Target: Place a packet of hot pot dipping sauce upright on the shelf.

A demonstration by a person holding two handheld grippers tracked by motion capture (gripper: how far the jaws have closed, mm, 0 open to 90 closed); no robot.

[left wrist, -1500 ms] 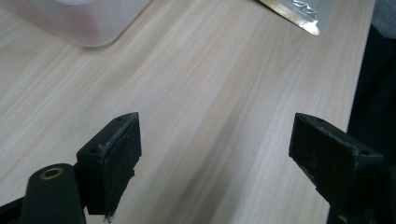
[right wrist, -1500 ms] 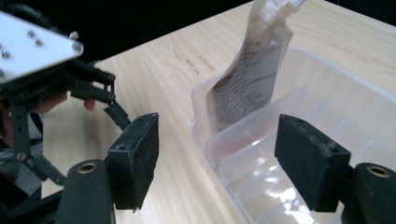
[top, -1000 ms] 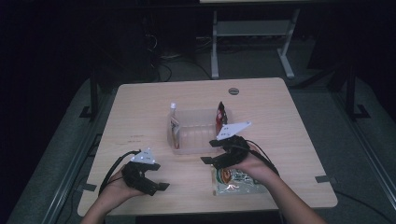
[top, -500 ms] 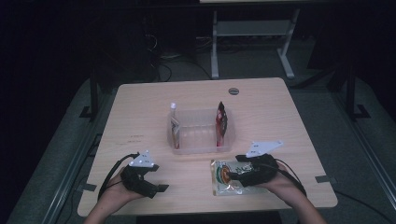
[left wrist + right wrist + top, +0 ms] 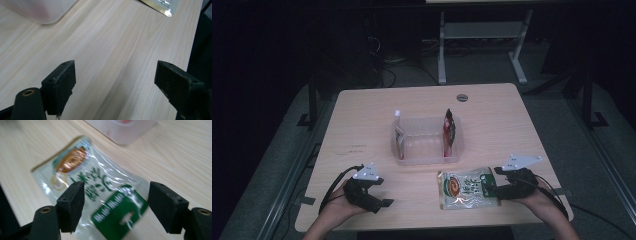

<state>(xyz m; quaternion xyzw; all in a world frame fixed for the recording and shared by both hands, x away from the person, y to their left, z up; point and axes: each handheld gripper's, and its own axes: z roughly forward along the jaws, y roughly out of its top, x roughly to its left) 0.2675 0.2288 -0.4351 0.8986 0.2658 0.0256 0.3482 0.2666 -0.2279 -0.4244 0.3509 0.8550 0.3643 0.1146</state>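
The flat food packet (image 5: 468, 188) lies on the near right of the pale wood-grain table (image 5: 362, 120), clear film with a green header card bearing white script too blurred to read and a round orange-brown emblem. The right gripper (image 5: 492, 189) sits at its header end, jaws spread either side of the card, not pressing. The left gripper (image 5: 387, 202) rests near left, jaws apart over bare wood. A clear plastic bin (image 5: 427, 150) holds 2 upright packets. The room around is dark, with a white desk frame (image 5: 477, 35) behind.
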